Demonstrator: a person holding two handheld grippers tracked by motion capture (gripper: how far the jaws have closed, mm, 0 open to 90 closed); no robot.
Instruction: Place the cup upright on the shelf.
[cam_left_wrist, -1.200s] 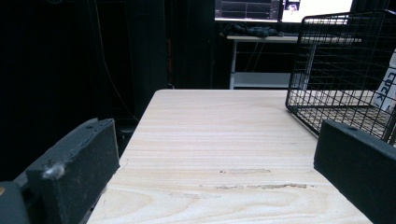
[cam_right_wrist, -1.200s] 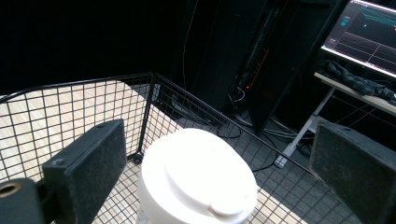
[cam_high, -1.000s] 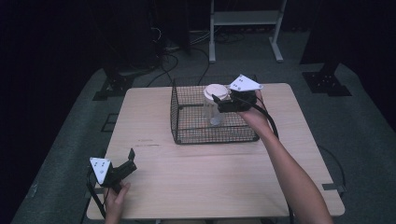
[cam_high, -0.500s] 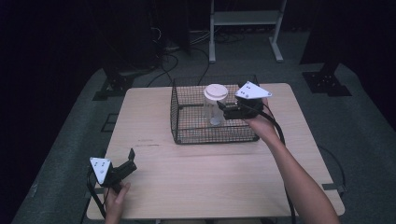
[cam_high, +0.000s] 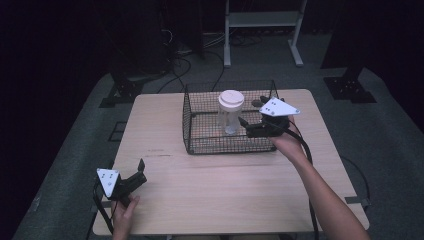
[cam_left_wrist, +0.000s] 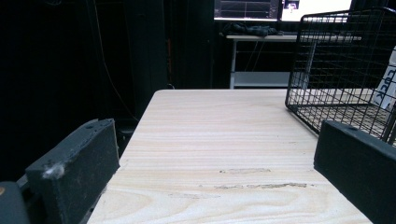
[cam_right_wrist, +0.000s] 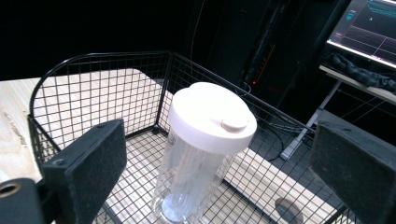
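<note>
A clear tumbler with a white lid (cam_high: 230, 111) stands upright inside a black wire basket (cam_high: 200, 145) at the back middle of the wooden table (cam_high: 225, 195). My right gripper (cam_high: 245, 128) hangs just right of the tumbler, over the basket, open and holding nothing. In the right gripper view the tumbler (cam_right_wrist: 205, 154) stands a little beyond the wide-apart jaws of my right gripper (cam_right_wrist: 219, 172), within the basket wall (cam_right_wrist: 93, 93). My left gripper (cam_high: 140, 172) rests open near the table's front left corner. In the left gripper view its jaws stand apart over bare wood (cam_left_wrist: 215, 172), the basket (cam_left_wrist: 341, 70) farther off to the right.
A small dark disc (cam_right_wrist: 286, 208) lies on the basket floor to the right of the tumbler. Behind the table stand a white-legged stand (cam_high: 260, 20) and dark equipment with cables on the floor. A lit monitor (cam_right_wrist: 369, 28) sits on a desk beyond the basket.
My right gripper has drawn back from the tumbler toward the person's side and slightly right, leaving it standing in the basket. The left gripper has not moved.
</note>
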